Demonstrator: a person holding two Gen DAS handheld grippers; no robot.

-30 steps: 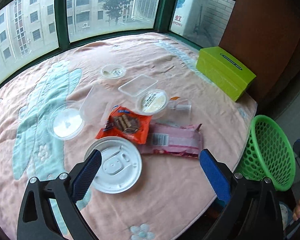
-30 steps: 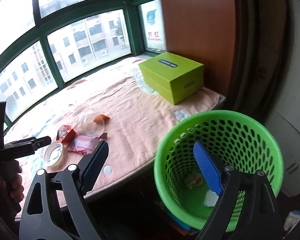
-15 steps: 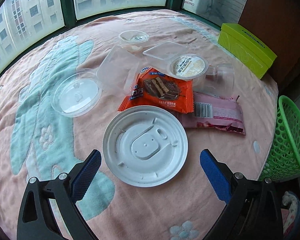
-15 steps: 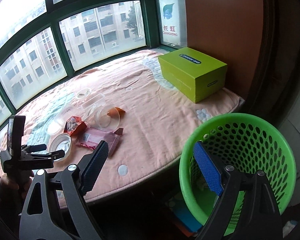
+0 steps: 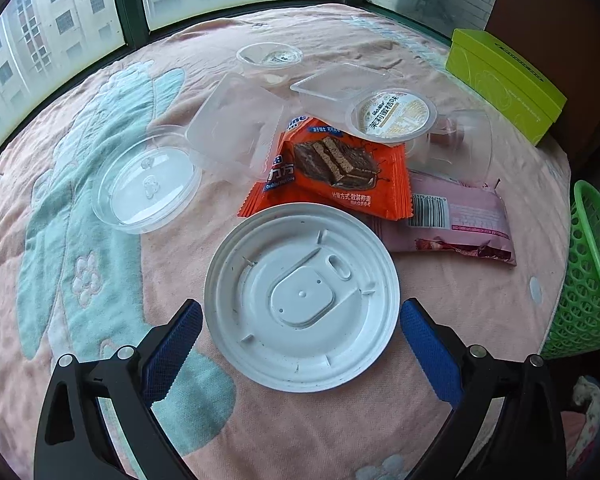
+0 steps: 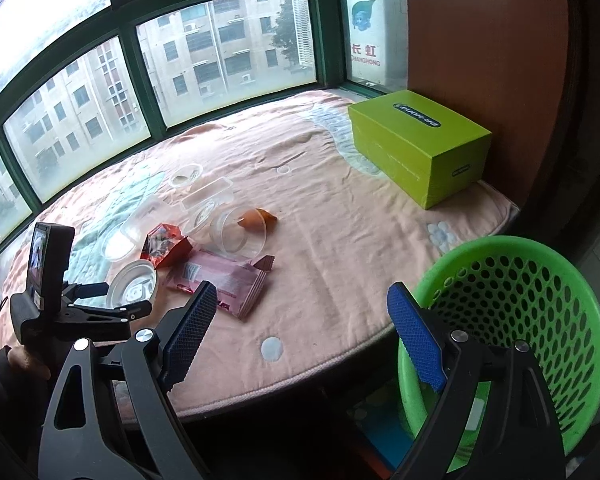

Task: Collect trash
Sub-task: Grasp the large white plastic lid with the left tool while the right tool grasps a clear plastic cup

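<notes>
A: Where was the trash?
B: A white lid lay on the pink blanket between the left gripper's wide, empty jaws. An orange wrapper and pink packet crowded behind it.
A: The right gripper?
B: Wide open, empty, beside the green basket.

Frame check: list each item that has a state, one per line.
left gripper: open, empty, fingers either side of the white lid
right gripper: open, empty
white lid: flat on the blanket, underside up
clear cup: on its side
green basket: upright beside the ledge
green box: closed
</notes>
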